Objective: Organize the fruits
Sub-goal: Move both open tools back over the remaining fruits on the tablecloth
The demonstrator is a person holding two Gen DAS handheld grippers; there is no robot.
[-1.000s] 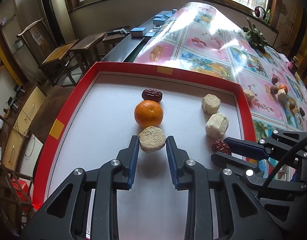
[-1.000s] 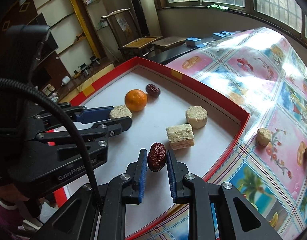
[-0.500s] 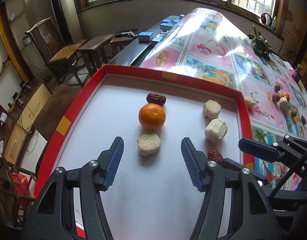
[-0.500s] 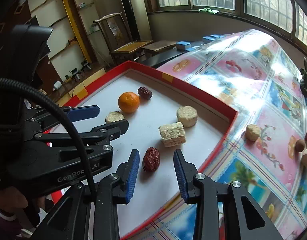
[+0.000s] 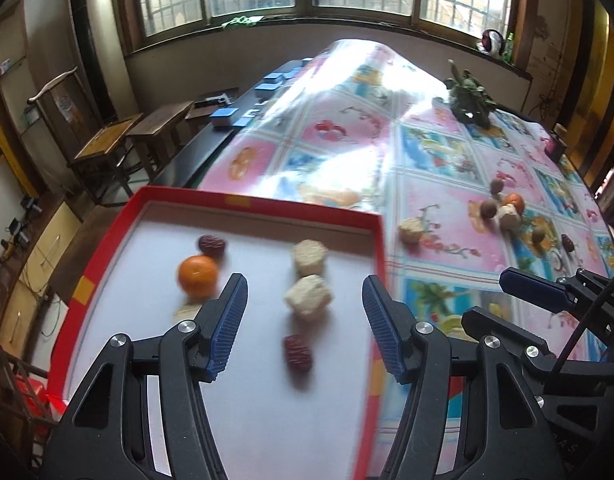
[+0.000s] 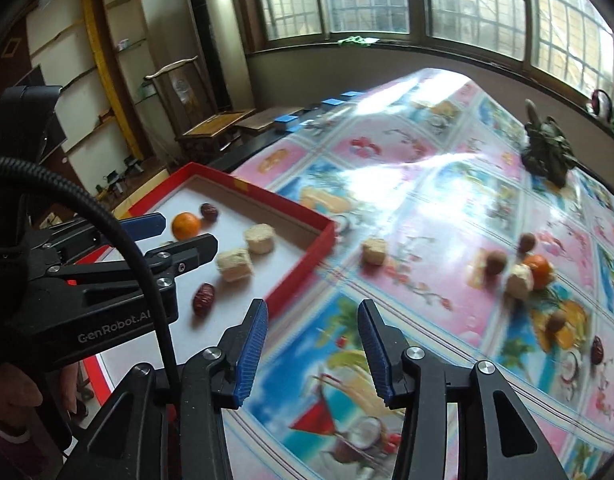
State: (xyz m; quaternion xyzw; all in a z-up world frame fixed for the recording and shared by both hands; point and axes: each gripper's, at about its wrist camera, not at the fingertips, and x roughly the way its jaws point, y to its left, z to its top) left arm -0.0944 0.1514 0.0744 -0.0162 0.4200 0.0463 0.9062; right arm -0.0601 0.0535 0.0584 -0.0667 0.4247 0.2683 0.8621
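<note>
Both grippers hang empty over the scene, the left gripper (image 5: pixel 305 322) with its blue ribbed pads spread wide above the white floor of the shallow red-rimmed tray (image 5: pixel 263 205), the right gripper (image 6: pixel 311 346) just as wide apart over the glossy pink-and-blue patterned tablecloth (image 6: pixel 407 208), just outside the tray's right rim. Inside the tray, along the left side, sit a round orange tangerine (image 5: pixel 198 275) and a dark wrinkled red date (image 5: pixel 212 245) toward the far edge, with a pale piece half hidden behind the left finger; nearer the right rim there are two pale beige fibrous chunks (image 5: pixel 308 295) one behind the other and a second red date (image 5: pixel 297 352) closest to the camera. Out on the cloth, one loose beige chunk (image 6: pixel 374 251) lies just off the tray's far right corner, and well apart toward the right edge of the table a cluster waits: a small tangerine (image 6: pixel 539 270), another pale chunk, several brown nut-like balls and a dark date (image 6: pixel 597 350). My read is that these loose pieces are next for sorting. The chunk nearby looks light, dry and crumbly, so squeeze gently across its flat sides; the round nuts look hard and likely to roll, so take them square across the middle, and the tangerine is soft-skinned, wanting a light pinch at its widest girth.
</note>
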